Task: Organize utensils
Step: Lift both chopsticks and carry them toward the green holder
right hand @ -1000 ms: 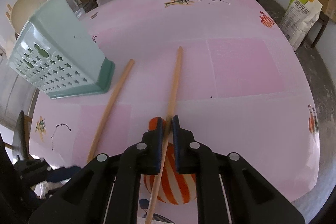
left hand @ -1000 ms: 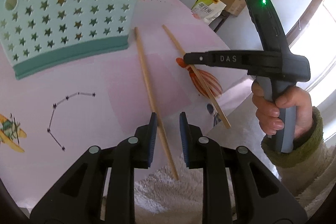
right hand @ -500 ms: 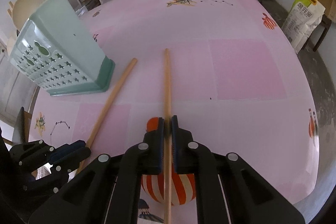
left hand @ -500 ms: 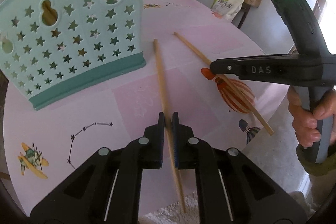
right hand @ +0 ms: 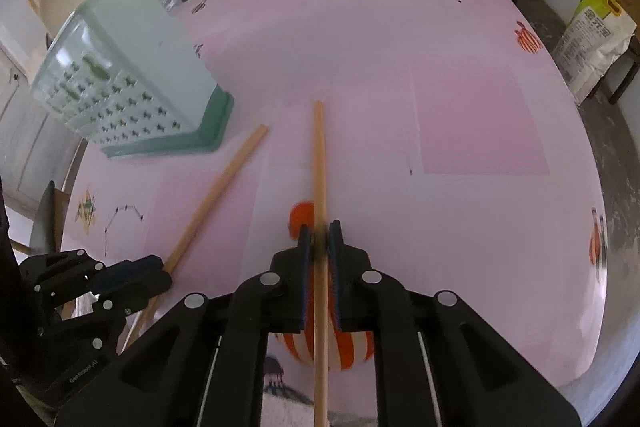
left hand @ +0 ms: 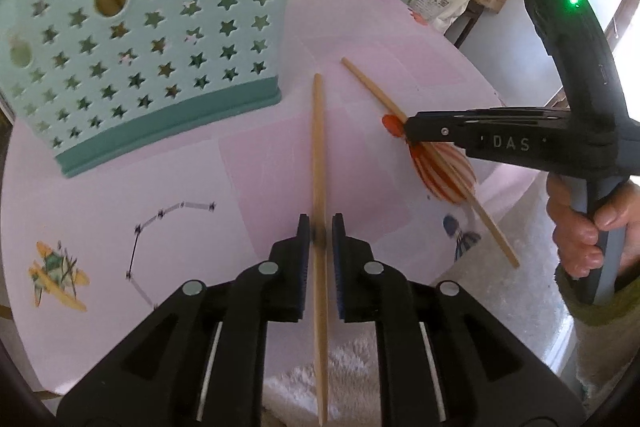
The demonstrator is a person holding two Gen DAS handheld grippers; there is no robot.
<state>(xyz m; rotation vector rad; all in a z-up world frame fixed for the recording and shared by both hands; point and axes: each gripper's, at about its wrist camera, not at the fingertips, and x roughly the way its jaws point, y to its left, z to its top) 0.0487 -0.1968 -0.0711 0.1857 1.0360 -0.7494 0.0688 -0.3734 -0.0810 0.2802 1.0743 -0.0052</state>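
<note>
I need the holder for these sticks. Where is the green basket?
The green basket stands on the pink table, upper left in the left wrist view, just left of the far tip of the chopstick in the left gripper.

There were two wooden chopsticks, one (left hand: 318, 147) between the fingers of the left gripper (left hand: 319, 231) and the other (right hand: 319, 163) in the right gripper (right hand: 319, 237), plus one teal star-cut utensil basket (left hand: 152, 27) on one pink table (right hand: 440, 67).
</note>
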